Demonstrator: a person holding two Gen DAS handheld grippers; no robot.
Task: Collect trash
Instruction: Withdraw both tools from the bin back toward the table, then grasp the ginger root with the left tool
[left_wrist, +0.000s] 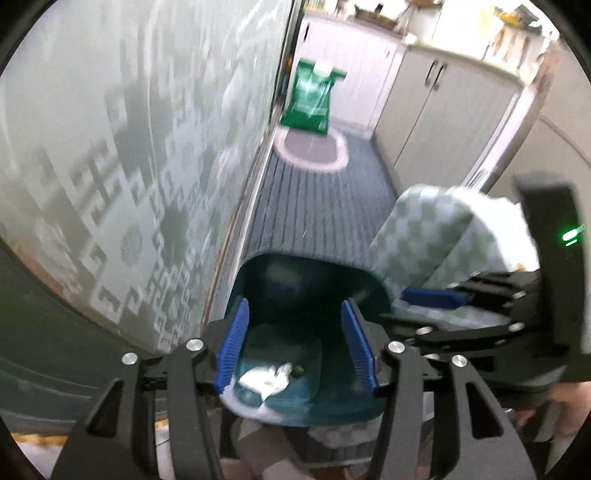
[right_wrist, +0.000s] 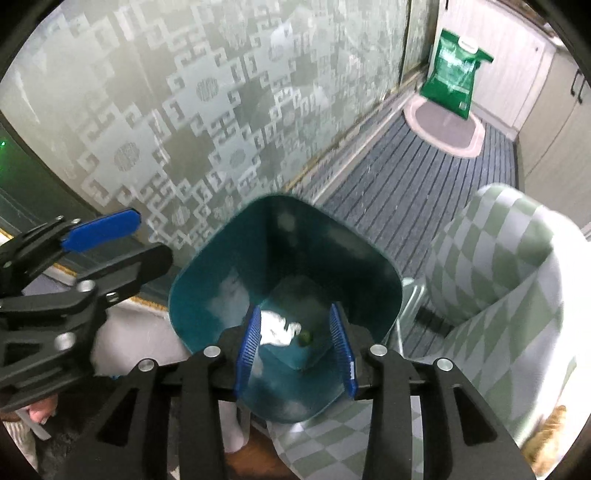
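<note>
Frosted patterned glass (right_wrist: 184, 122) and a striped floor mat (right_wrist: 399, 184) back a teal bin (right_wrist: 284, 236) whose mouth faces both cameras. Both grippers stand wide open, holding nothing. The right gripper (right_wrist: 295, 347) has its blue pads either side of the bin's near rim, looking straight down the bin. The left gripper (left_wrist: 297, 347) frames the same opening from the left. Inside, on the bin floor, lies crumpled white paper (right_wrist: 277, 326) with a small dark green piece (right_wrist: 306, 338) touching its right end. The trash thus lies directly ahead of both jaws, deep in the bin, the paper's long axis running left-right. Neither arm looks clearly nearer. A green-checked cushioned seat (right_wrist: 498, 280) sits to the right, a green bag (right_wrist: 454, 79) far back.
</note>
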